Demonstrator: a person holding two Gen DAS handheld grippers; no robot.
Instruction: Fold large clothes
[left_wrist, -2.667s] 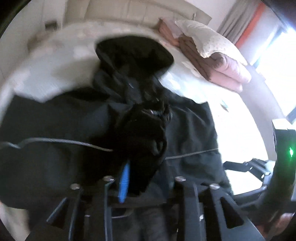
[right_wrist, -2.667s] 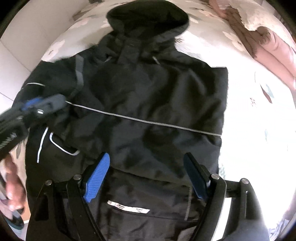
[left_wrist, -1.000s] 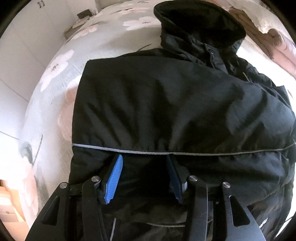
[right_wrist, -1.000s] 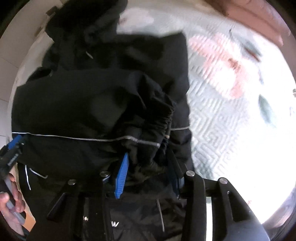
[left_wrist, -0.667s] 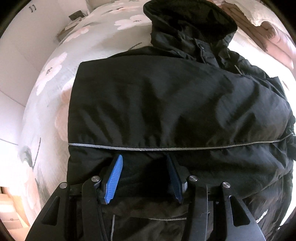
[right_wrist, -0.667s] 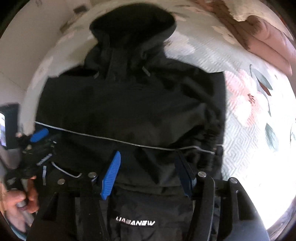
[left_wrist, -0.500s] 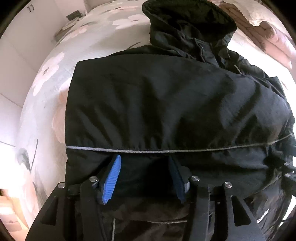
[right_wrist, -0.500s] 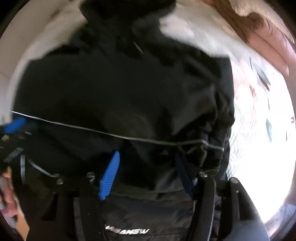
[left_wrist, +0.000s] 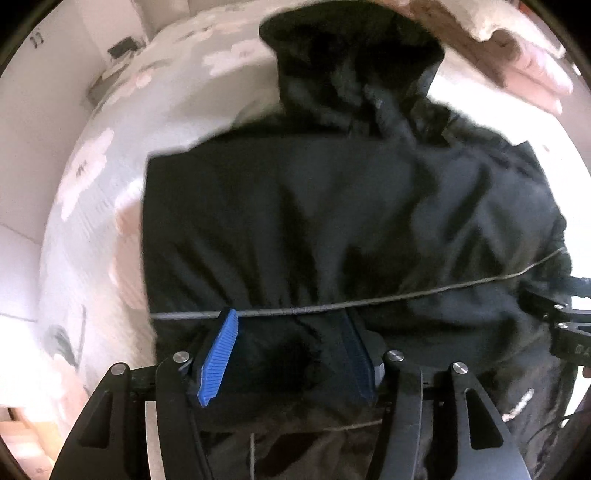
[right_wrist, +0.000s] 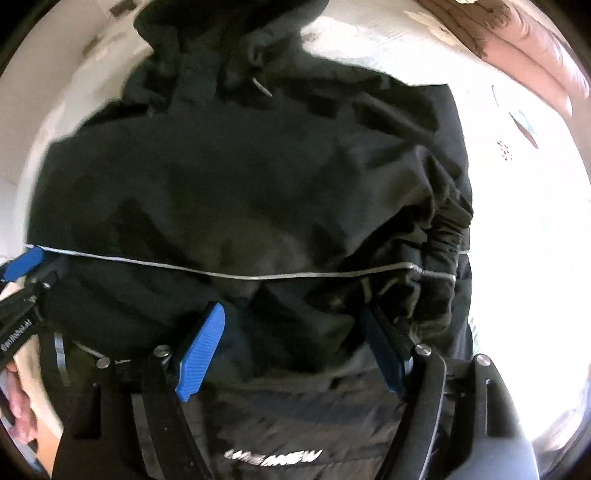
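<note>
A large black hooded jacket (left_wrist: 332, 206) lies on the bed, hood at the far end, sleeves folded in over its body, a thin silver piping line across it. It also fills the right wrist view (right_wrist: 236, 177). My left gripper (left_wrist: 288, 332) is open, its blue-padded fingers over the jacket's lower left part by the piping. My right gripper (right_wrist: 291, 332) is open over the lower right part, beside the bunched sleeve cuff (right_wrist: 439, 236). Neither holds cloth. Each gripper shows at the edge of the other's view.
The bed cover (left_wrist: 92, 192) is pale with a flower print. A folded pink and brown quilt (right_wrist: 528, 48) with a pillow lies at the far right. White cupboard fronts (left_wrist: 22, 110) stand to the left of the bed.
The right gripper let go of the right sleeve after laying it across the jacket, and opened. Both grippers have dropped closer to the jacket's lower part. The left gripper stayed open.
</note>
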